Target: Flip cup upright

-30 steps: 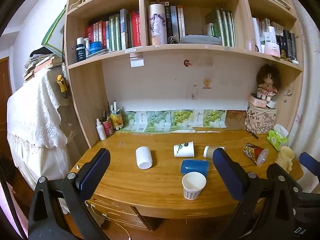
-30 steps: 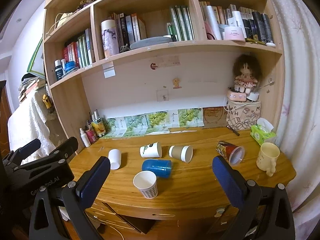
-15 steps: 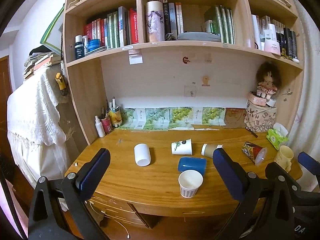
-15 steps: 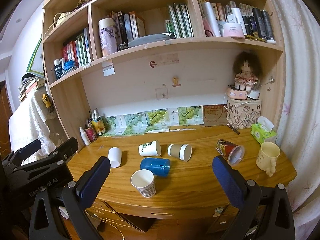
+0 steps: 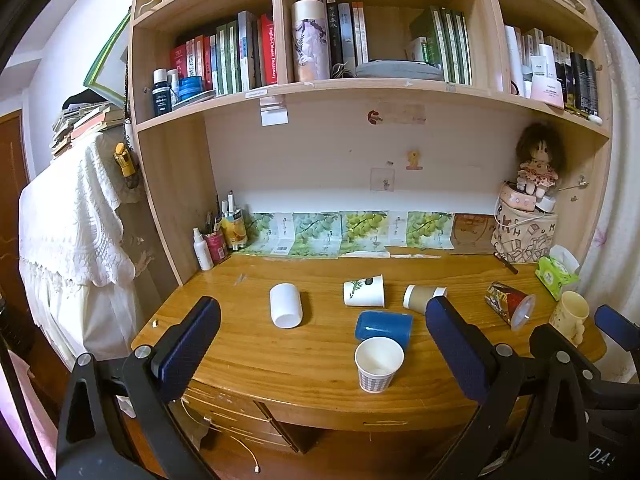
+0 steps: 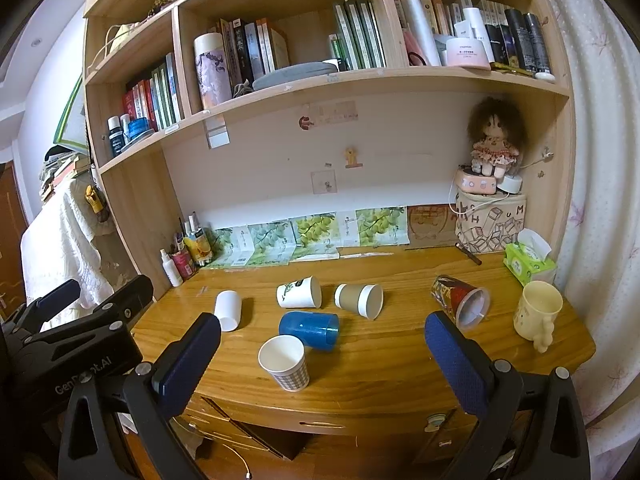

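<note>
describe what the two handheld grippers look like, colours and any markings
Both the left gripper and right gripper have black frames with silver screws and two fingers faced with textured dark blue pads. White lettering marks the left gripper's black body in the right wrist view.

I'm reading "English-Chinese Dictionary" down the spine of the red book (image 5: 270, 53) on the upper shelf. The left hand-held gripper (image 6: 48, 322), seen from my right camera, has "Gen", some blurred letters, then "AI" printed on its body. The patterned bag (image 6: 493, 222) shows scattered letters, H, U, M. Other spines and bottle labels are too small to read.
</note>
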Demonstrator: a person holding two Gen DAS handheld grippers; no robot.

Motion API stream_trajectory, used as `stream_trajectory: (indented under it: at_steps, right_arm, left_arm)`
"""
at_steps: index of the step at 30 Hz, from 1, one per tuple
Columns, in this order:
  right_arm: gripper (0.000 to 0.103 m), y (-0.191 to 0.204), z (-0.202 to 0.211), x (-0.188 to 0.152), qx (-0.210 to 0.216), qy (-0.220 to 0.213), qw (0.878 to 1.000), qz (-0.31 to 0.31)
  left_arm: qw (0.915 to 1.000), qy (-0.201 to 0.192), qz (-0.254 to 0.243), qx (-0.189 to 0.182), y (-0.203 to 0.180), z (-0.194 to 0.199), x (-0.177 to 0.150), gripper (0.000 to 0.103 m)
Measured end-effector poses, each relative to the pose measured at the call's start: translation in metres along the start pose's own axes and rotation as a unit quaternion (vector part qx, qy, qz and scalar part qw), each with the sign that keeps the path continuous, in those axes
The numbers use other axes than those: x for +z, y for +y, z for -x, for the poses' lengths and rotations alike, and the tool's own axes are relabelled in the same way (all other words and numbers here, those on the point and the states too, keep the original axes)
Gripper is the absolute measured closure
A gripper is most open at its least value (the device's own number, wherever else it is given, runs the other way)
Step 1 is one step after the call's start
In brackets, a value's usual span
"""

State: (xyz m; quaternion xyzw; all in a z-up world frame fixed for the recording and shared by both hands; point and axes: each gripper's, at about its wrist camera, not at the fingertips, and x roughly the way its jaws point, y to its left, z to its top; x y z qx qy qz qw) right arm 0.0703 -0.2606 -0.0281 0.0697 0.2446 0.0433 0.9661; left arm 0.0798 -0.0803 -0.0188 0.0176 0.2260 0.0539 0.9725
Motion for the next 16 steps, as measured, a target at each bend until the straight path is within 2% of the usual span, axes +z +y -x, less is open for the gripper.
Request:
stream_trajectory:
  at_steps: [16]
  right_arm:
    - [0.001, -0.0020, -0.0004, -0.0026, 0.002, 0.004, 1.000, -0.001]
  left_arm:
    - [1.0000, 0.002, 0.002, 0.000, 0.0027, 0.0014, -0.0021, 0.000]
